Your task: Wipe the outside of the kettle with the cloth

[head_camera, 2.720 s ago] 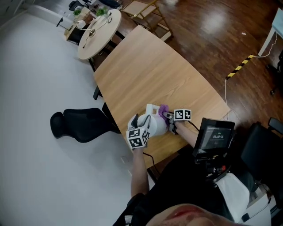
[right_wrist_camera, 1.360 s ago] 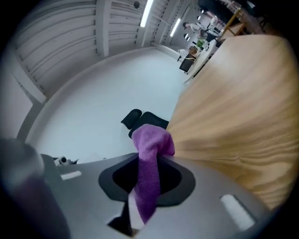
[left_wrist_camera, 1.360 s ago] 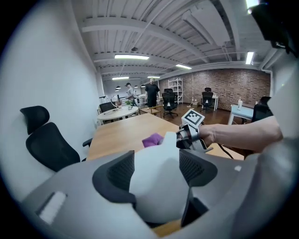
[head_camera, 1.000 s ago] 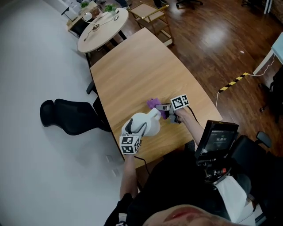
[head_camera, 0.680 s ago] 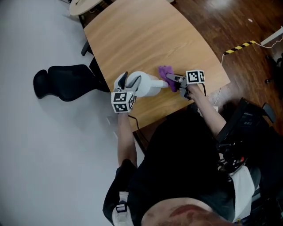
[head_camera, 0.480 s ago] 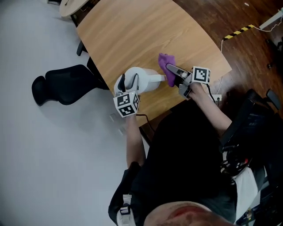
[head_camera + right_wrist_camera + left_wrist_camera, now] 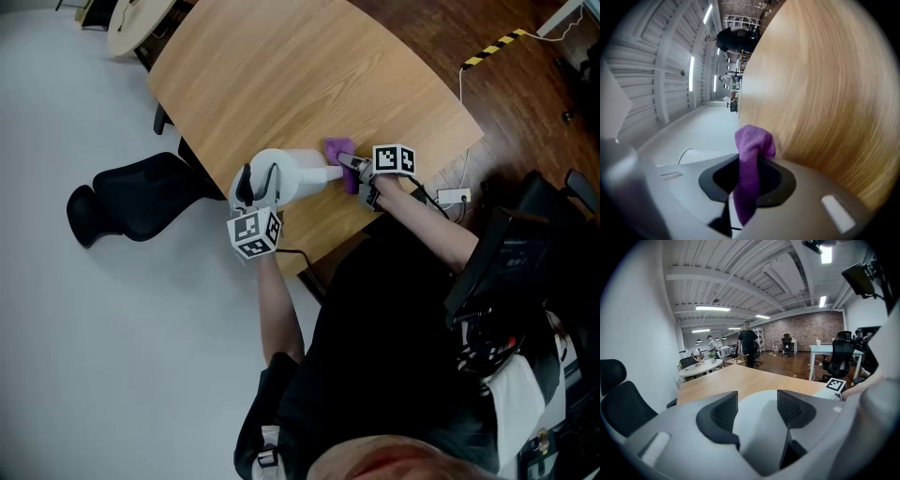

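Gripping the kettle [image 7: 284,175]: left tongs [image 7: 757,405], both pads set against a white curved surface, just closed in from a wider gape.
Kettle: white, with a black handle [image 7: 247,182] at the left-tongs end and the spout toward the right tongs; on the counter [image 7: 309,75], near its front edge.
Right tongs [image 7: 747,182]: pinched tight on the cloth and rolled onto 1 side, with the counter upright along the right of the right gripper view.
Cloth [image 7: 752,145]: purple, 1 bunched fold poking out past the pads; in the head view just beside the spout, contact unclear.
Counter: pale wood, rounded outline.
Chair [image 7: 131,199]: black, on the grey floor left of the counter.
Power strip [image 7: 454,196]: white, just off the counter's right edge.
Background: 1 person in black [image 7: 748,347] standing far off in the left gripper view, near a round table [image 7: 701,367].
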### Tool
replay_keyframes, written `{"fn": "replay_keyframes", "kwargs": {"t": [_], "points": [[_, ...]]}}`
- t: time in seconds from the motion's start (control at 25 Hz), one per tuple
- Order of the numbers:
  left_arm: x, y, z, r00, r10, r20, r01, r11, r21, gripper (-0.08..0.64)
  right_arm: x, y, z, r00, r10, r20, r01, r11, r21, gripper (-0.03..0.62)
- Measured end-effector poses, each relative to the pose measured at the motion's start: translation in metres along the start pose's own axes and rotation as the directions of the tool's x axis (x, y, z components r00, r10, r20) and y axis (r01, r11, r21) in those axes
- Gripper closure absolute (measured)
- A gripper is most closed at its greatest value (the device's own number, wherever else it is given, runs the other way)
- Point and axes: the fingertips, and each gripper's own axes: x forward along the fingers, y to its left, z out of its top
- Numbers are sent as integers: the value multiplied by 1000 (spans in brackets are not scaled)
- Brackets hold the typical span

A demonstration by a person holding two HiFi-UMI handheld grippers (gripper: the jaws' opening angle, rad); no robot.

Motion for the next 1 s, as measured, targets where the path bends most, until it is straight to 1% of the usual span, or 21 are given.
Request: {"fn": "replay_keyframes", "kwargs": {"t": [0.08,0.12,0.16,0.2,0.24,0.28,0.32,0.4,0.44,0.52,0.56,0.64,0.68,0.72,0.76,0.8,0.84,0.88,0.92,0.96,1.0], "points": [[7,-2,5,998,-62,-10,62,998,14,209,-10,38,4,997,63,-36,-65,996,-54,518],[9,-3,7,997,-67,-30,67,998,7,215,-19,74,6,989,139,-51,-144,985,-100,518],[8,-3,8,997,-51,-57,50,999,-9,225,-29,119,6,968,238,-79,-248,955,-162,518],[7,-2,9,996,-22,-85,19,999,-31,228,-40,167,4,932,339,-126,-360,904,-229,518],[4,-1,9,994,13,-112,-19,998,-52,239,-48,207,-2,893,410,-185,-448,850,-279,518],[1,-1,8,990,47,-132,-57,996,-71,239,-50,230,-9,868,434,-241,-492,818,-298,518],[-1,0,7,987,75,-142,-88,993,-82,231,-48,235,-16,858,427,-287,-503,813,-293,517],[-2,0,3,987,90,-131,-100,992,-77,232,-33,216,-23,846,407,-345,-496,839,-224,515],[0,0,3,991,64,-115,-72,996,-61,232,-24,198,-26,839,408,-359,-486,859,-159,515],[5,-5,6,997,-44,-66,44,999,-3,233,-9,151,-36,842,380,-383,-429,902,-48,517],[9,-9,8,993,-109,-39,110,993,28,230,-1,120,-45,854,330,-402,-374,927,-36,517],[18,-13,13,981,-192,-19,193,979,60,194,10,51,-60,891,172,-421,-227,970,-84,517],[21,-12,16,981,-190,-31,192,980,60,187,12,23,-62,910,87,-405,-150,981,-124,517],[20,-10,19,986,-159,-51,162,985,56,198,11,6,-59,928,23,-373,-90,983,-162,517],[17,-7,22,991,-114,-66,117,992,49,245,6,4,-54,944,3,-330,-70,979,-192,516],[13,-6,24,995,-70,-76,73,997,36,259,-1,21,-47,958,41,-283,-106,970,-218,515],[9,-5,22,996,-39,-84,40,999,17,259,-10,53,-39,962,136,-238,-196,948,-250,517],[6,-5,17,996,-17,-92,17,1000,-4,259,-21,95,-35,941,269,-207,-321,903,-287,516],[5,-5,10,995,-1,-98,-1,1000,-20,256,-32,139,-35,890,409,-198,-454,834,-315,516],[5,-4,5,995,12,-98,-15,999,-28,250,-41,176,-41,826,521,-215,-563,758,-329,515],[5,-4,2,995,20,-95,-24,999,-33,247,-44,198,-51,775,581,-251,-632,696,-341,517]]}}
